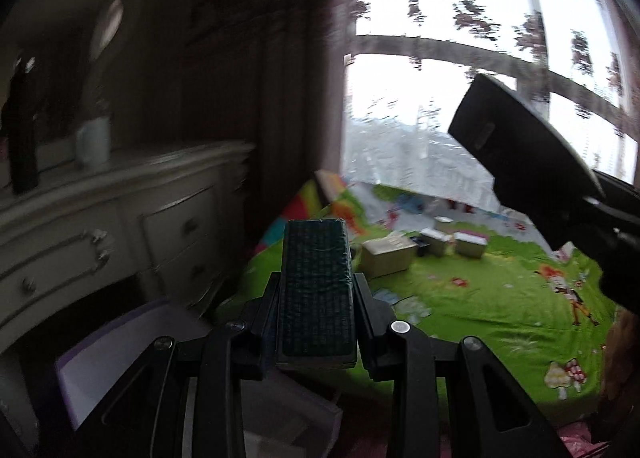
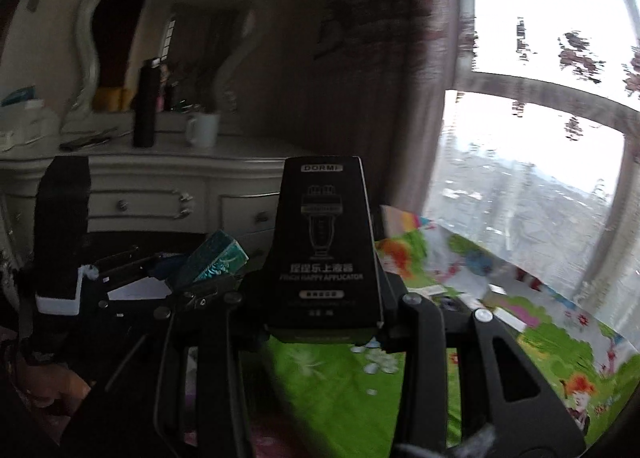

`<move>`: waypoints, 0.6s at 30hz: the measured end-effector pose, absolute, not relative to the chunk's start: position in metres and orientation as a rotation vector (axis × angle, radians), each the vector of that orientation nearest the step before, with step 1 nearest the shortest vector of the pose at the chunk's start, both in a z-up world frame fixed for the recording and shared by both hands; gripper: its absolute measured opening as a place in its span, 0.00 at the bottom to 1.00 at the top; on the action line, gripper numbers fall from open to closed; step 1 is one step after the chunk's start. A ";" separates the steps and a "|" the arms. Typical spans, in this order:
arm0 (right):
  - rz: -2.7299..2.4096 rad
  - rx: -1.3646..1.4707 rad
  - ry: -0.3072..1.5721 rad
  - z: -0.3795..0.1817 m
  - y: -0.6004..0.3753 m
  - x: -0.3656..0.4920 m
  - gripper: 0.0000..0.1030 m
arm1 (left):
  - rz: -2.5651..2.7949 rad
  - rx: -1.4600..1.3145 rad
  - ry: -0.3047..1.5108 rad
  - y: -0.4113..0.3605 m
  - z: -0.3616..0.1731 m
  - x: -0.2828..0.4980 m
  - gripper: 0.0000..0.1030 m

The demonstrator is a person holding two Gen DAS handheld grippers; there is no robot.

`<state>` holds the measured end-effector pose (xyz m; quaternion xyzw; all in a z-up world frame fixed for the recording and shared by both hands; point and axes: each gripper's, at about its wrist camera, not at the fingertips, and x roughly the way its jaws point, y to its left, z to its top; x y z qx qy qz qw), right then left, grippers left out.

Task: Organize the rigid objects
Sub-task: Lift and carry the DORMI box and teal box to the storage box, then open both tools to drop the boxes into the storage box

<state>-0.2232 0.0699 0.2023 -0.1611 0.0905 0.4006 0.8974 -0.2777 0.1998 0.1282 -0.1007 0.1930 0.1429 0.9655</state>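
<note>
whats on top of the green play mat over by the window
A cluster of small boxes sits on the green play mat, pale ones around a dark one. The held green box hides the mat's near left part.

The black box (image 2: 326, 254) in the middle of the right wrist view carries the only print that reads clearly. At its 12 o'clock edge stands the brand "DORMI" in a pale framed strip. Under the line drawing of a device, toward 6 o'clock, runs a row of Chinese characters, 捏捏乐上液器 as far as they can be made out, and below it the blurred English line "PINCH HAPPY APPLICATOR". Smaller labels beneath are too blurred to read.
</note>
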 end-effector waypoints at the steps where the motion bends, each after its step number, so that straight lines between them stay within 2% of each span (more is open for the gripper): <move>1: 0.852 -0.348 0.193 0.199 0.078 -0.226 0.42 | 0.302 -0.217 0.401 0.206 0.124 -0.280 0.33; 18: 1.106 -0.561 0.320 0.149 0.172 -0.249 0.42 | 0.530 -0.336 0.508 0.278 0.079 -0.310 0.33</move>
